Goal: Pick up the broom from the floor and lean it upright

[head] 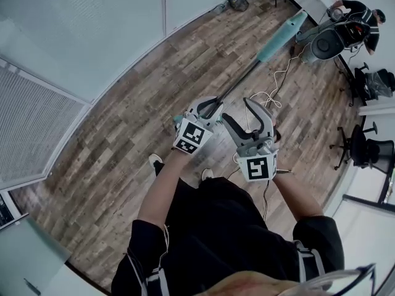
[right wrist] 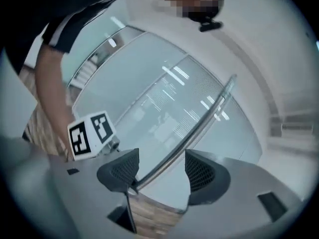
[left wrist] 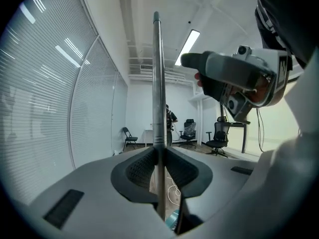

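Broom [head: 250, 69]: one, slanted. Its dark handle runs from your grippers up and to the right across the head view to the teal head [head: 282, 37]. The head sits low over the wood floor [head: 111, 147]; whether it touches the floor cannot be told.

Left gripper [left wrist: 160, 156]: clenched on the handle. Both ribbed pads press the pole, which stands upright through the left gripper view.

Right gripper [right wrist: 160, 172]: released. Its jaws stand apart with the handle crossing slantwise between them. The pole passes nearer the left-hand pad and clear of the other.

Placement: your two grippers sit side by side in front of your body, both at the handle's near end.

Marker cube [right wrist: 89, 133]: on the left gripper, seen in the right gripper view.

Cable [head: 271, 94]: white, looped on the floor beside the handle.

Surroundings: blinds [head: 37, 122] on the glass wall to your left. Office chairs [head: 370, 150] and a person [head: 357, 18] are well apart at the right.
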